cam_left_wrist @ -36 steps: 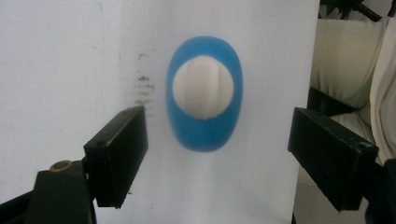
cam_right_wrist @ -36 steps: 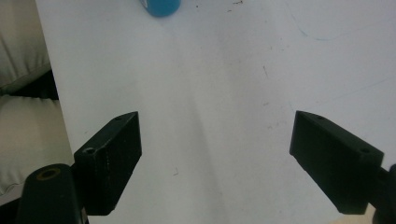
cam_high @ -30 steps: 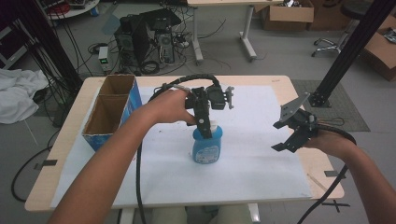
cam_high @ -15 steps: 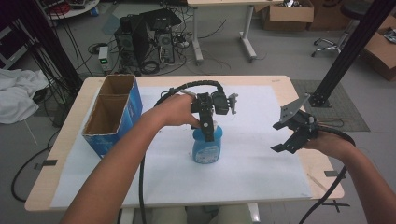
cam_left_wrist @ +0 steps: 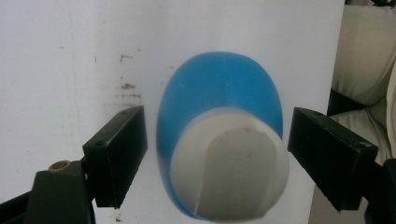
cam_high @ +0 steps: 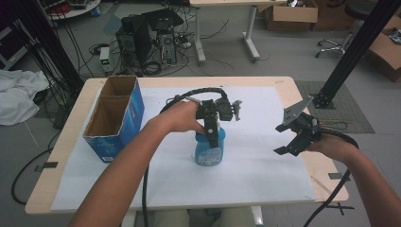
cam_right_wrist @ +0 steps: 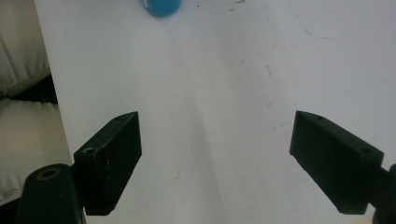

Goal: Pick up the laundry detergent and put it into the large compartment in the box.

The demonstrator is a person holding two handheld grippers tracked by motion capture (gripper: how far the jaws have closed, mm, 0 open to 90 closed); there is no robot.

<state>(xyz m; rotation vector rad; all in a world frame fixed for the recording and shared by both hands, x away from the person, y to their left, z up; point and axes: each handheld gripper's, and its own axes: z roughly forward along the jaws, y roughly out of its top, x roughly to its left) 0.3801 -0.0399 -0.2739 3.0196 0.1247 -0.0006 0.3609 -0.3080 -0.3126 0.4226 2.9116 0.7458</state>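
A blue bottle (cam_high: 209,153) with a white cap stands upright on the white paper, near the middle of the table. My left gripper (cam_high: 213,136) points down over it. In the left gripper view its open jaws stand on either side of the white cap (cam_left_wrist: 231,172) and the blue bottle body (cam_left_wrist: 224,93), with a gap on each side of my left gripper (cam_left_wrist: 217,161). My right gripper (cam_high: 280,140) hovers open over the paper to the right of the bottle. In the right gripper view my right gripper (cam_right_wrist: 217,161) has nothing between its jaws, and the bottle's base (cam_right_wrist: 161,6) shows at the top edge.
A blue cardboard box (cam_high: 115,118) with two open compartments stands at the table's left. A white paper sheet (cam_high: 255,175) covers most of the wooden table (cam_high: 283,82). A black stand rises off the table's right far corner. Cables and computers lie on the floor beyond.
My left gripper has shifted slightly right and come down over the bottle's cap. The right gripper has barely moved and stays open.
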